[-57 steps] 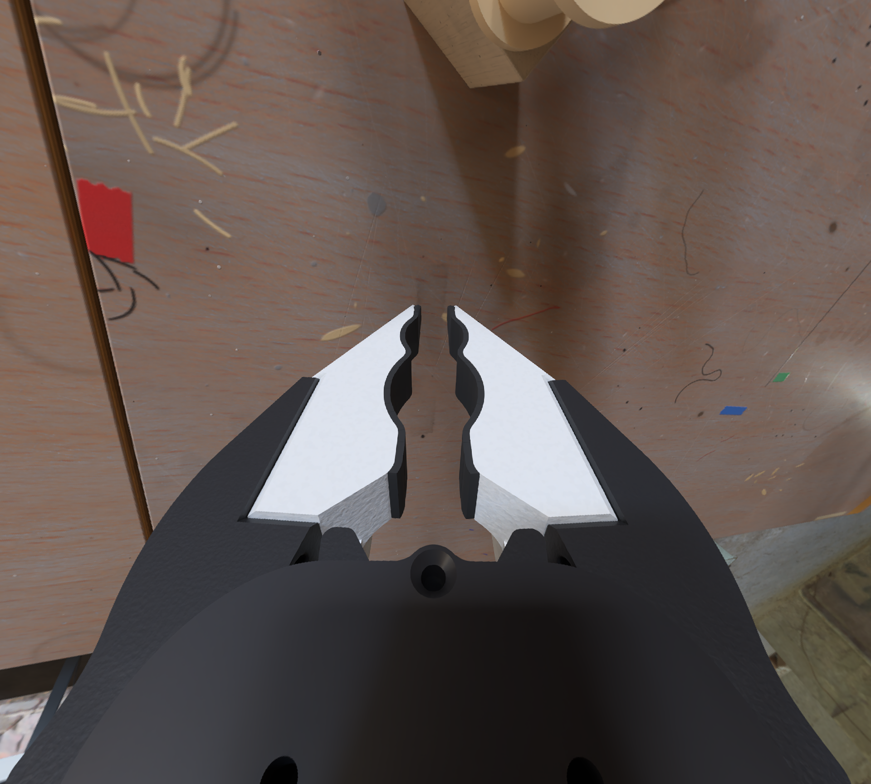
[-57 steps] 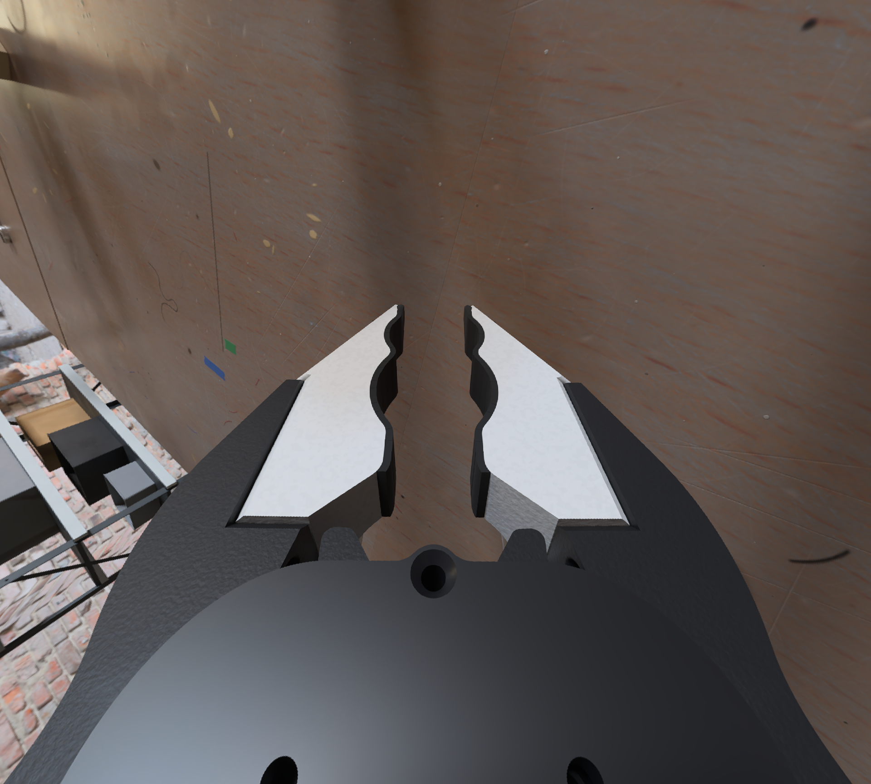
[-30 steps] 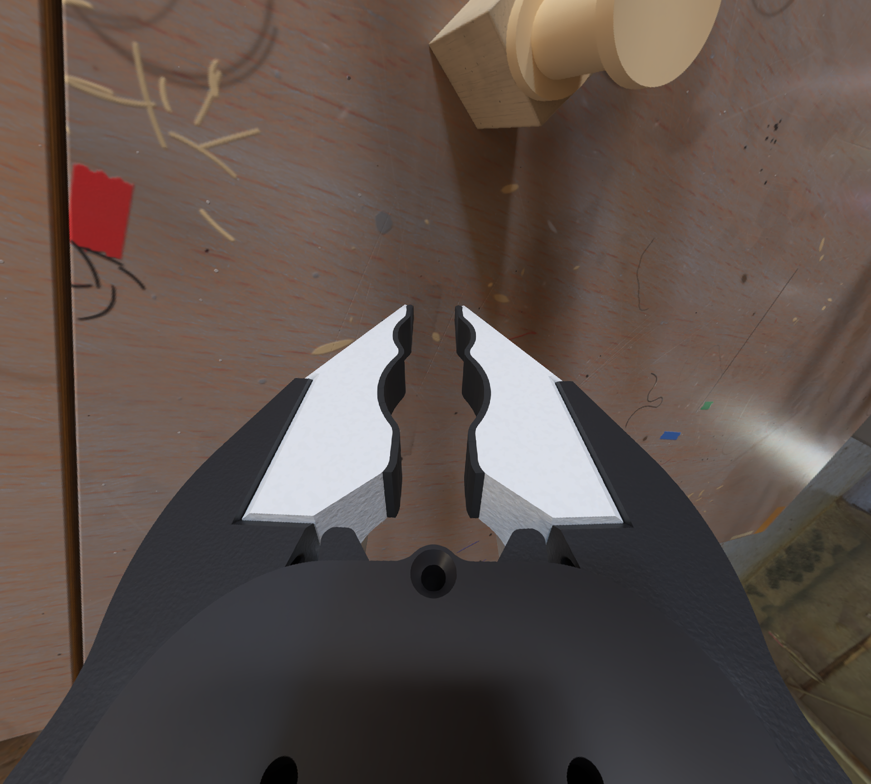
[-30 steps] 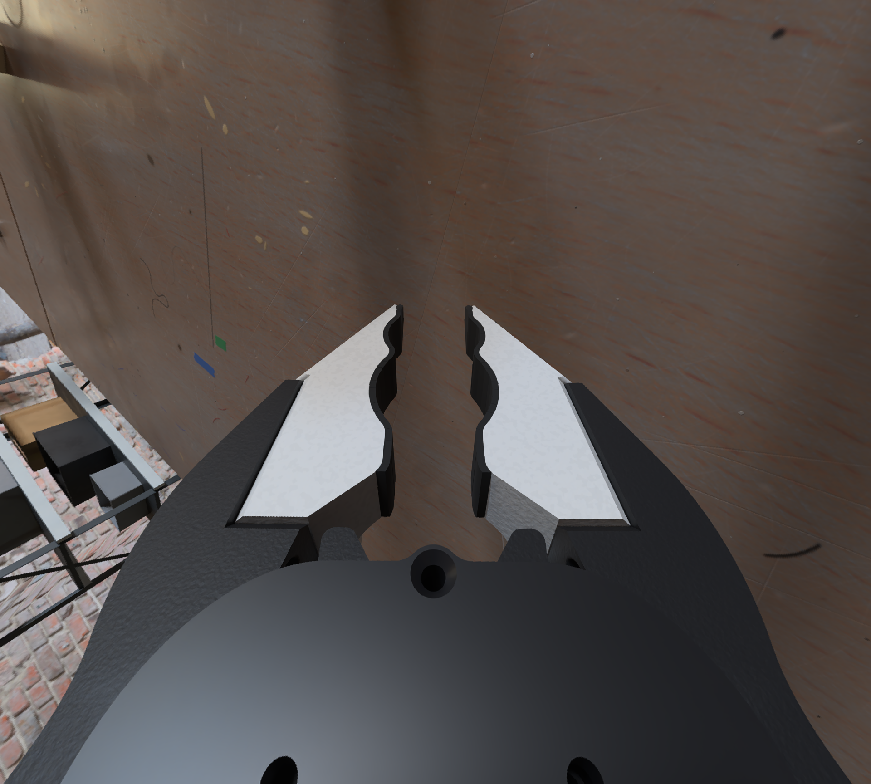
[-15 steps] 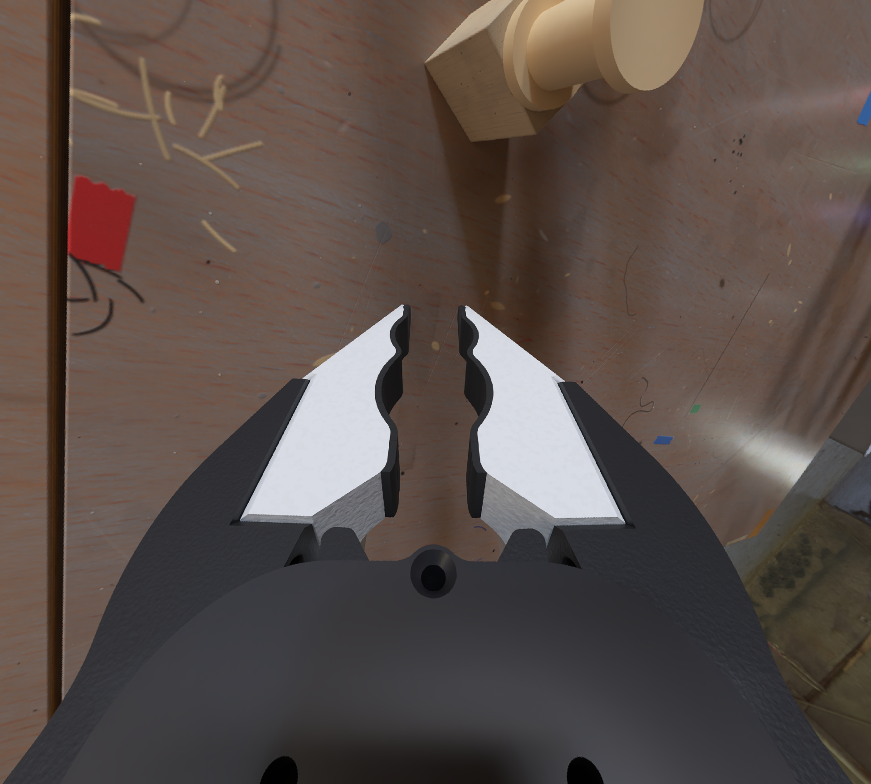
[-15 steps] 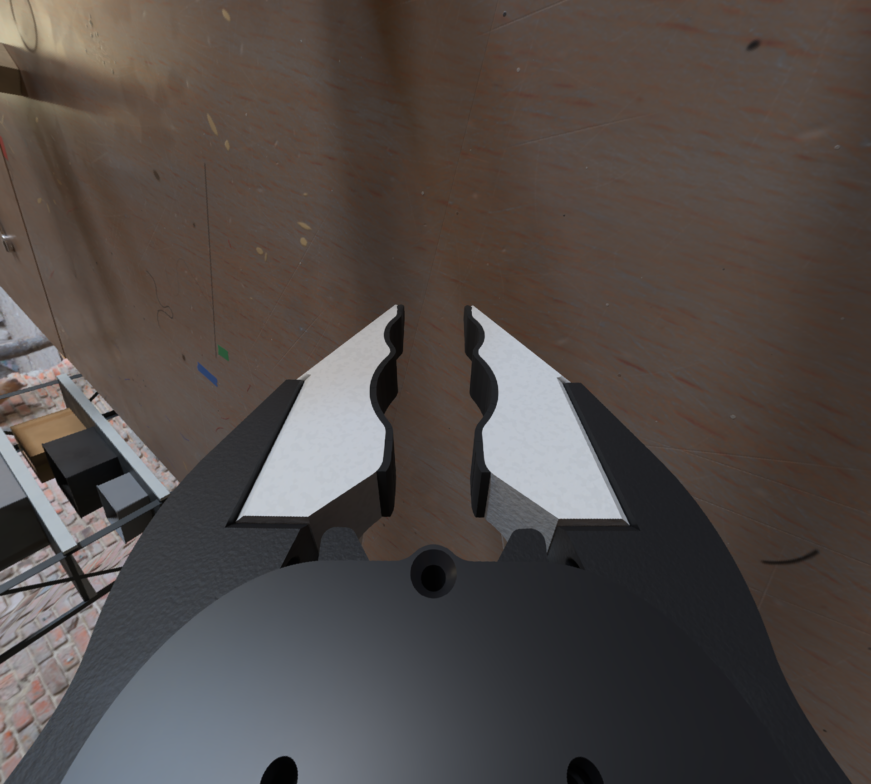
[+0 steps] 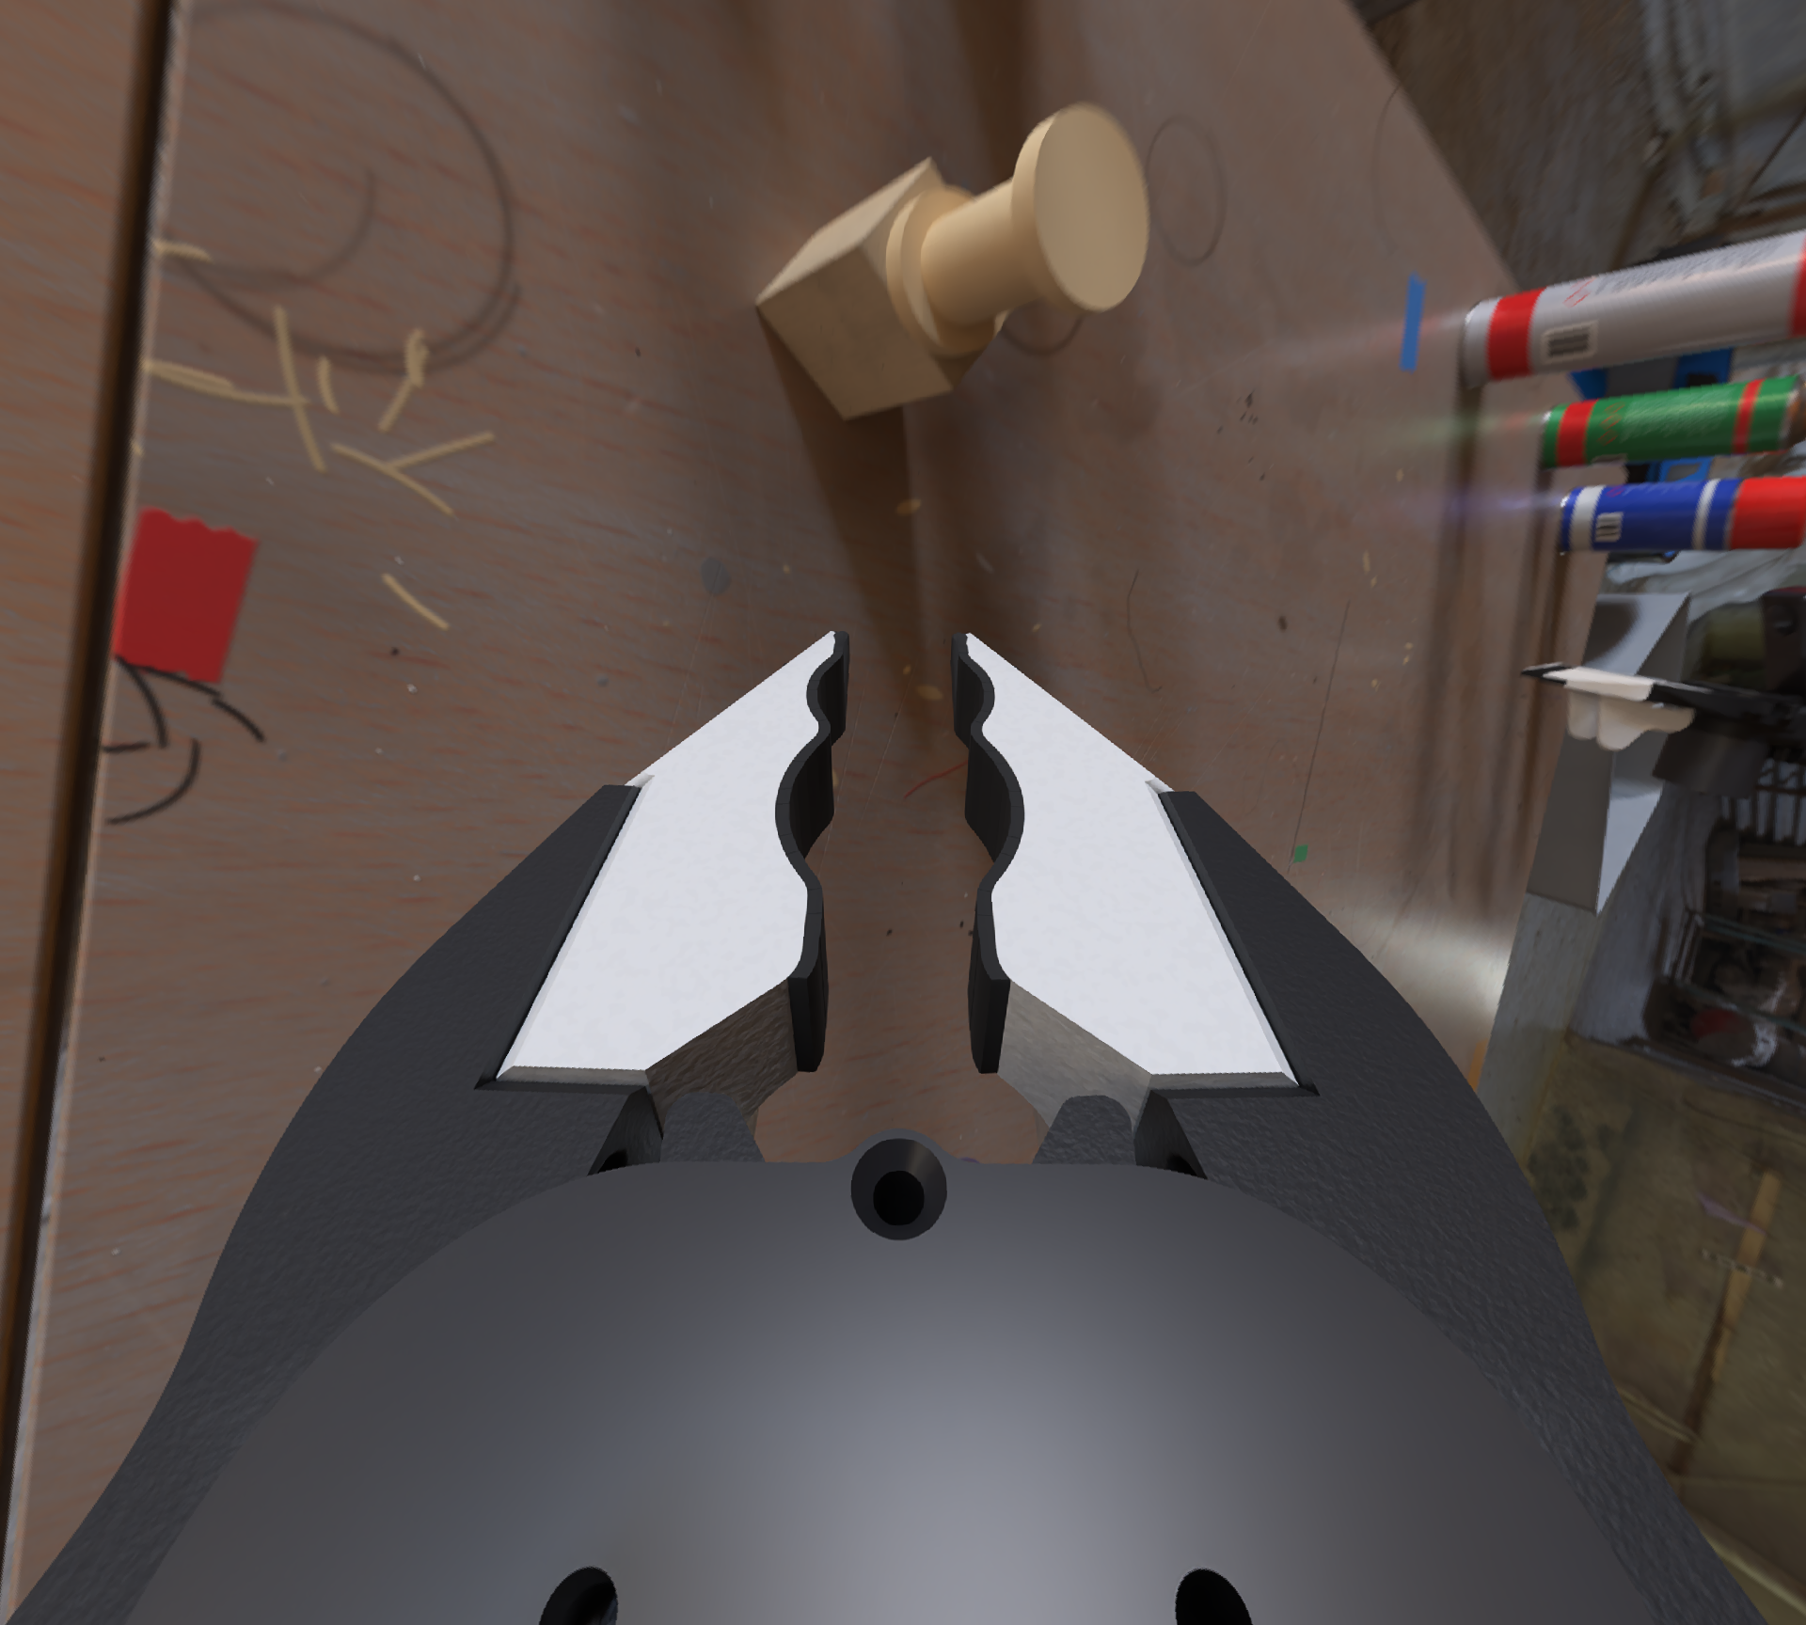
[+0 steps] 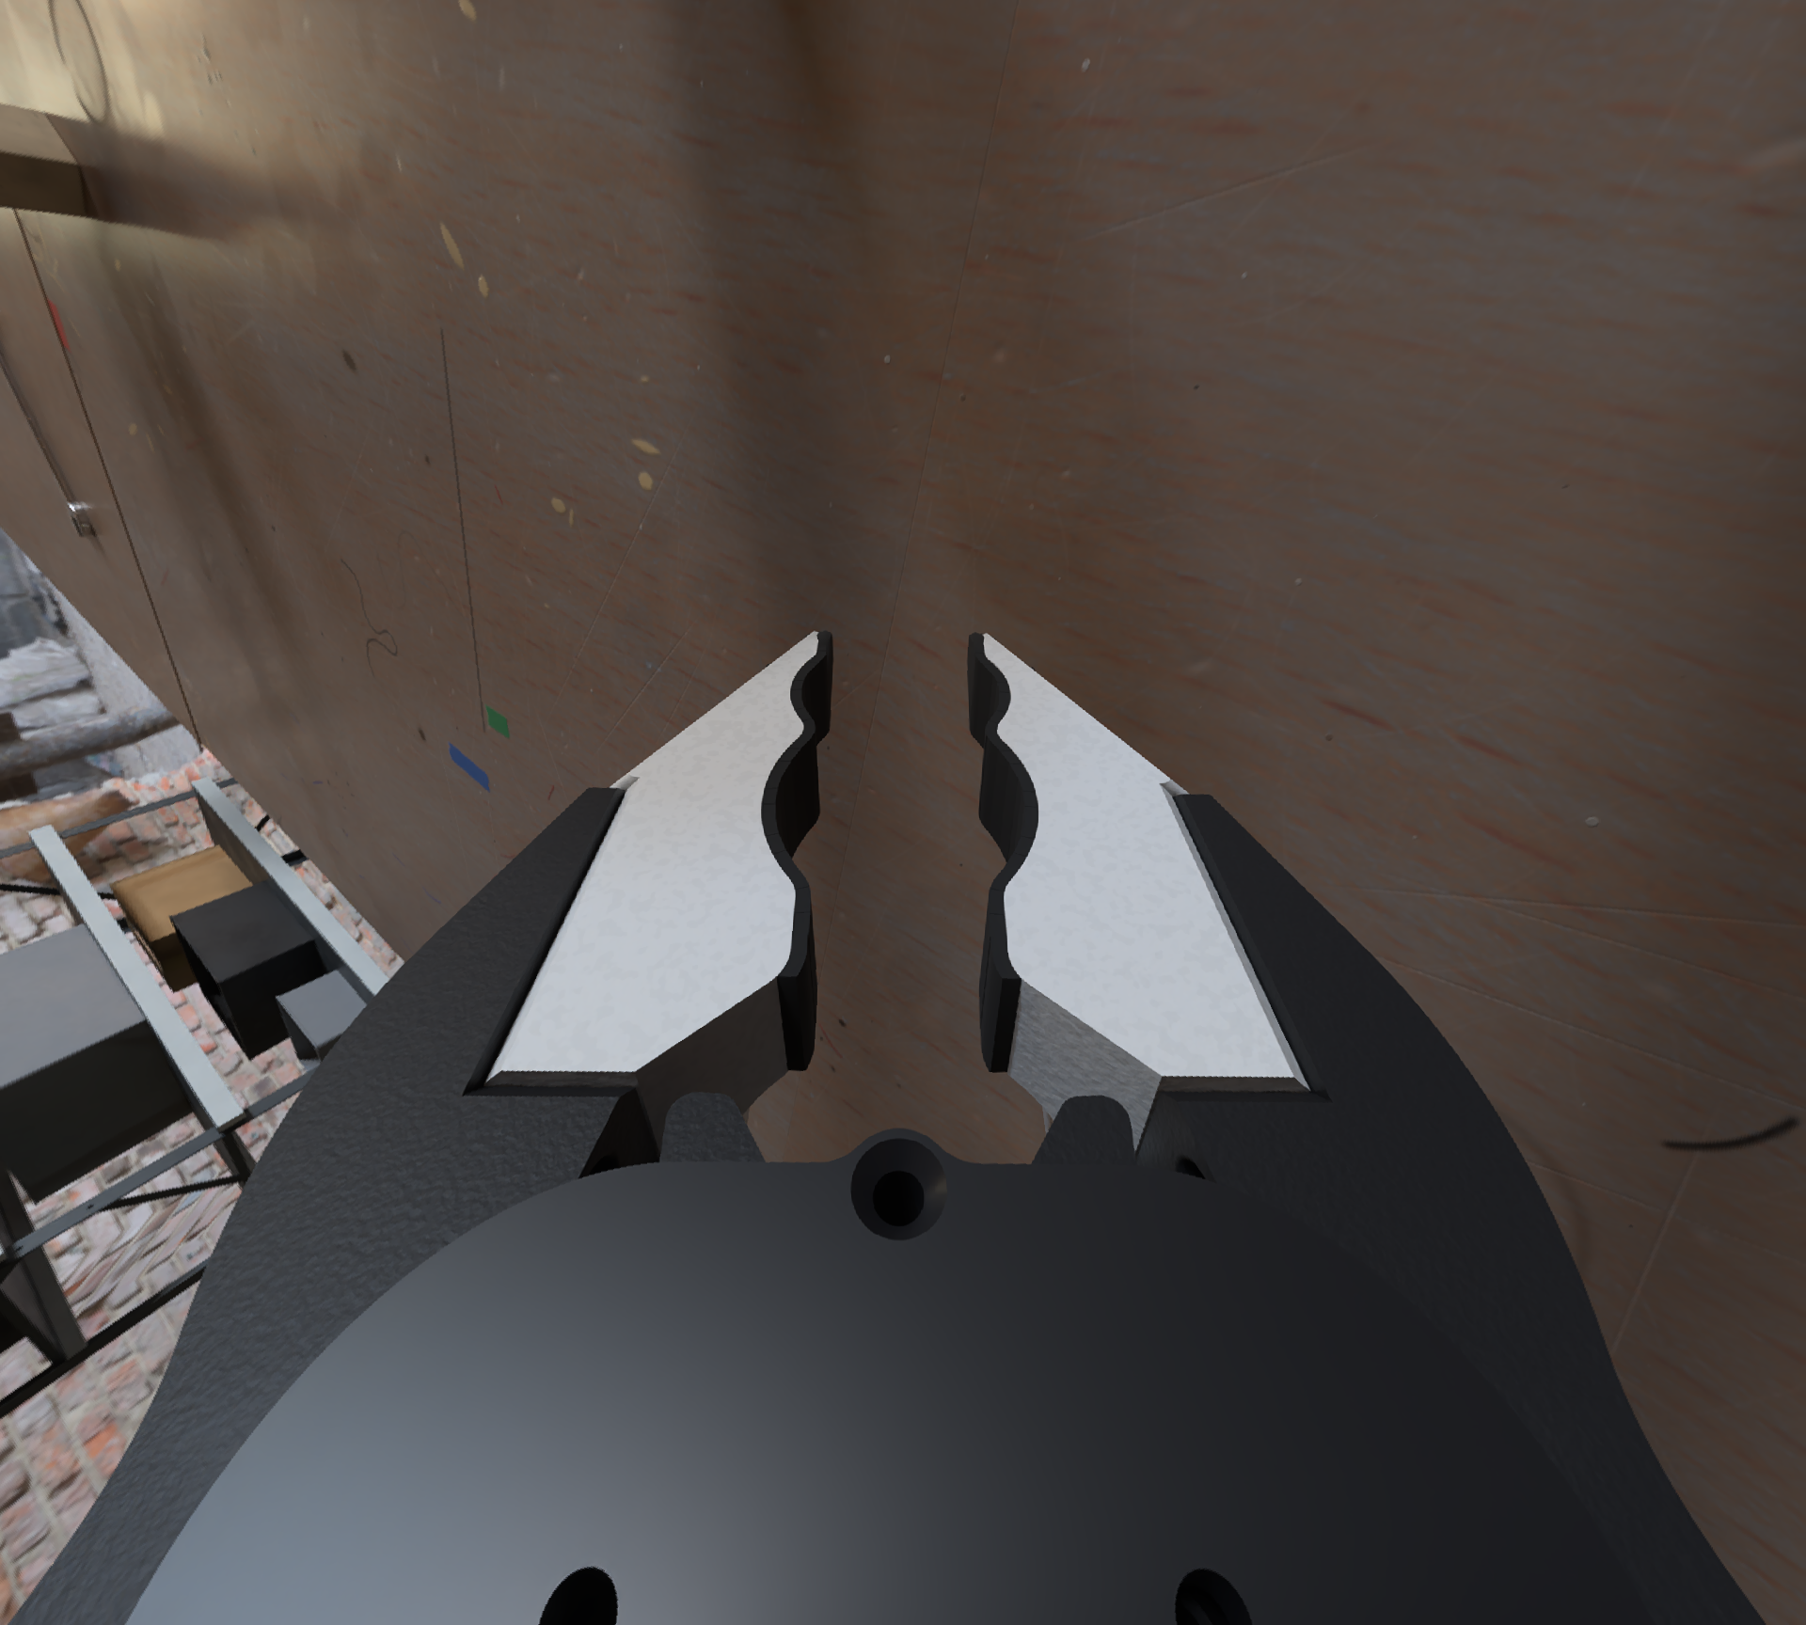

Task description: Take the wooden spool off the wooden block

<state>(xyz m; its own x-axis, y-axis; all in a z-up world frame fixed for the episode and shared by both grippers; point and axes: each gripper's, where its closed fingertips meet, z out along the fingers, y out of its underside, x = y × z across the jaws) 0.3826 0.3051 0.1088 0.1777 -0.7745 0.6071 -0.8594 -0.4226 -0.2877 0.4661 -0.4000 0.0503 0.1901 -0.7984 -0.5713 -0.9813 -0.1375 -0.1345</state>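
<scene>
A pale wooden spool (image 7: 1016, 230) stands on a square wooden block (image 7: 860, 318) on the brown wooden tabletop (image 7: 606, 503), in the upper middle of the left wrist view. My left gripper (image 7: 899, 650) is open and empty, a good distance short of the block, with the block and spool ahead of its fingertips. My right gripper (image 8: 899, 650) is open and empty over bare tabletop (image 8: 1270, 406). The spool and block do not show in the right wrist view.
Three coloured cans (image 7: 1661, 425) stand at the table's right edge, with a blue tape mark (image 7: 1412, 323) beside them. A red tape patch (image 7: 181, 596), wood shavings (image 7: 391, 445) and a board seam (image 7: 127, 308) lie to the left. A metal rack with black boxes (image 8: 235, 963) stands below the table edge.
My left gripper has drawn back from the spool and block, which look smaller and lower in its view, and its jaws have opened slightly. The cans came into view. My right gripper barely moved.
</scene>
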